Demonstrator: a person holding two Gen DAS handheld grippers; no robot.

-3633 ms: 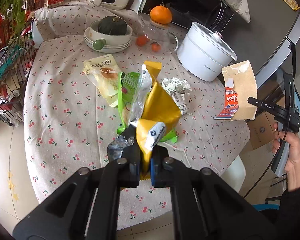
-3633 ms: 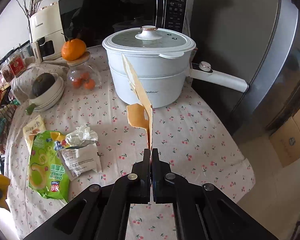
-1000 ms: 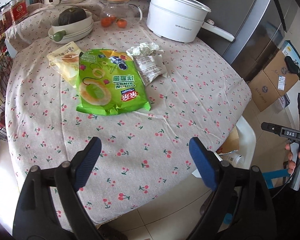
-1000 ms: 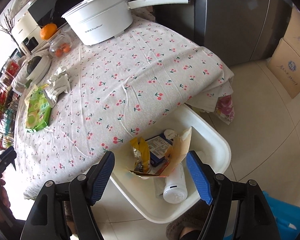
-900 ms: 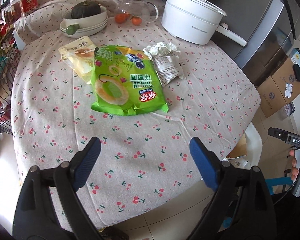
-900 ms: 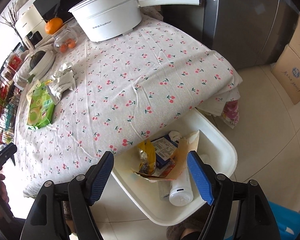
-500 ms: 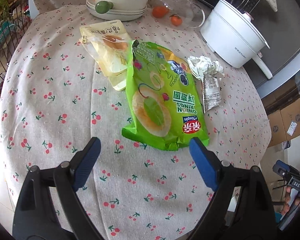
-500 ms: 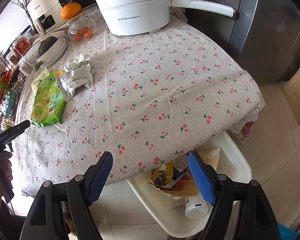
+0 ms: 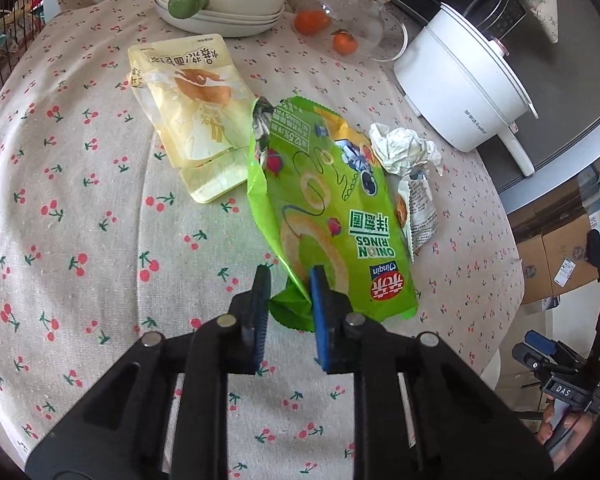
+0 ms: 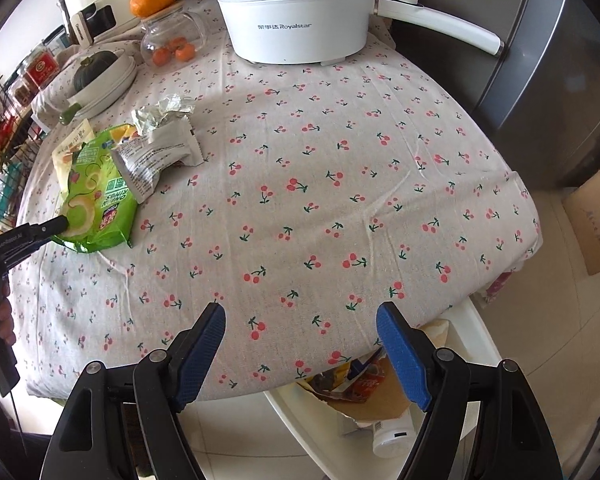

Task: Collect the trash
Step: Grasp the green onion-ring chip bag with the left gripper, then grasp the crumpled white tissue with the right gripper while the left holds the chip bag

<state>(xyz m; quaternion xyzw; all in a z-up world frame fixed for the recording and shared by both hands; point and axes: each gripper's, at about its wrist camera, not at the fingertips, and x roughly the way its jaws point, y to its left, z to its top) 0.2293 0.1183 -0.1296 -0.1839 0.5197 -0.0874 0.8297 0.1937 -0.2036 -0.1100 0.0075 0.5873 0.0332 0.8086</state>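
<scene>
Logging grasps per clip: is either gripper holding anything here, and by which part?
The left gripper is closing on the green onion rings bag at its near bottom corner; the right gripper holds nothing.

The green bag reads "ONION RINGS" and "Qinqin", with Chinese characters beside them. The white pot bears "Royalstar" after Chinese characters. A small plate on the right tool says "DAS". The left tool carries small white lettering, too blurred to make out.

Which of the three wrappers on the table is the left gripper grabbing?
The green onion-rings bag: the left gripper pinches its near corner. The yellow pouch and white wrapper lie untouched.
</scene>
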